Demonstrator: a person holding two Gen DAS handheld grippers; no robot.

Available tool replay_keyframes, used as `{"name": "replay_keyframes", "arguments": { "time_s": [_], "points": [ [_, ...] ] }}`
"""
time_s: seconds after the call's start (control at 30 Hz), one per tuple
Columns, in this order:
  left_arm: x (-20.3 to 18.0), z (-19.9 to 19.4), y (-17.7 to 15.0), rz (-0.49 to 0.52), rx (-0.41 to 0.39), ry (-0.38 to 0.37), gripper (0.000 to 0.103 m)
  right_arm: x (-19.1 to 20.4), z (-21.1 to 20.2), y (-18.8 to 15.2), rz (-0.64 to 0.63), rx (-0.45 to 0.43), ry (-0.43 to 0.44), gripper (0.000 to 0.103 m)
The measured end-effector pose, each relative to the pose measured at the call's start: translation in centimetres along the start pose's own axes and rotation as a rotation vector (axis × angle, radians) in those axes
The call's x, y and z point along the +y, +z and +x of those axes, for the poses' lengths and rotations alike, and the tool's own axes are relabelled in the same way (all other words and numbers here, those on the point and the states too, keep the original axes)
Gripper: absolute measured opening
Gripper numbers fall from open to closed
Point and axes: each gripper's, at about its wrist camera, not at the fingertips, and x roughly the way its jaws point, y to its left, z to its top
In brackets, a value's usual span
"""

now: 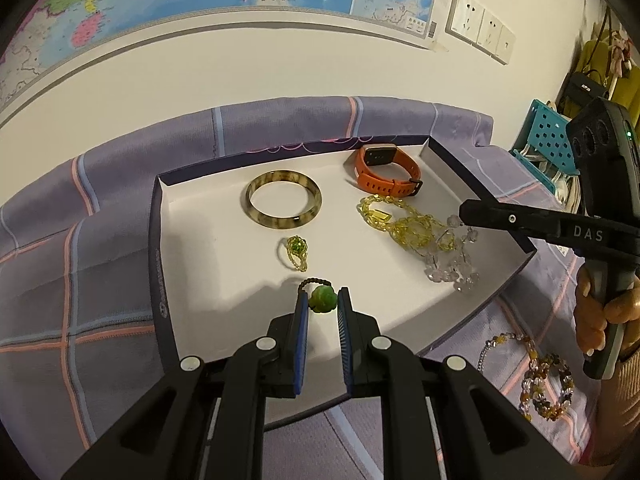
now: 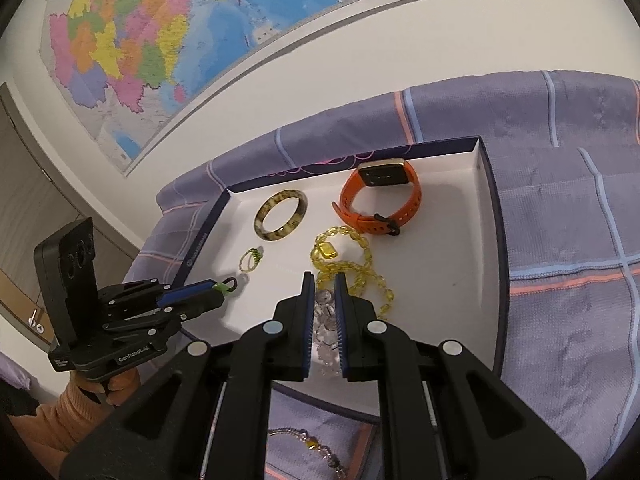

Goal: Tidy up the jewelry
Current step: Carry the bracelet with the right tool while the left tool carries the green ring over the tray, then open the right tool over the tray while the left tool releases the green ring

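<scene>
- A shallow rectangular cardboard box lid (image 1: 168, 248), white inside with dark navy walls, lies on a purple plaid cloth (image 1: 80, 208) with pink and pale blue lines.
- Five pieces lie loose in the lid: one smooth, glossy, mottled brown-and-cream bangle (image 1: 283, 199) at the far middle; one orange rubber watch (image 1: 386, 176) with a gold-edged case at the far right; one yellow faceted bead necklace (image 1: 404, 224) just near the watch; one clear crystal bead bracelet (image 1: 454, 264) touching that necklace on the right; one small green-and-gold beaded ring (image 1: 297, 252) left of centre.
- The left gripper (image 1: 323, 300), black with ribbed blue pads, is clenched on a round green bead charm with a dark cord loop (image 1: 320, 296), low over the lid's near left part.
- The right gripper (image 2: 322, 308) is pinched onto the crystal bracelet.
- One amber-and-clear bead strand (image 1: 548, 380) lies on the cloth outside the lid, near right.
</scene>
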Motion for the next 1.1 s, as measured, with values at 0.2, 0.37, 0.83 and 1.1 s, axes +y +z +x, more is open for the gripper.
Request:
{"name": "replay_keyframes", "arguments": {
  "time_s": [0.2, 0.37, 0.83, 1.1],
  "points": [
    [0.4, 1.0, 0.2, -0.020, 0.026, 0.010, 0.013, -0.6, 0.3, 0.0, 0.026, 0.003, -0.016, 0.013],
    [0.7, 1.5, 0.1, -0.029, 0.036, 0.015, 0.014, -0.7, 0.1, -0.1, 0.031, -0.005, -0.024, 0.014],
    [-0.3, -6.9, -2.7, 0.028, -0.138, 0.008, 0.046, 2.9, -6.1, -3.0, -0.094, -0.091, -0.014, 0.056],
    [-0.2, -9.0, -6.5, 0.021, -0.133, 0.011, 0.049, 4.3, -7.7, -8.7, -0.200, -0.004, -0.077, 0.060]
  ]
}}
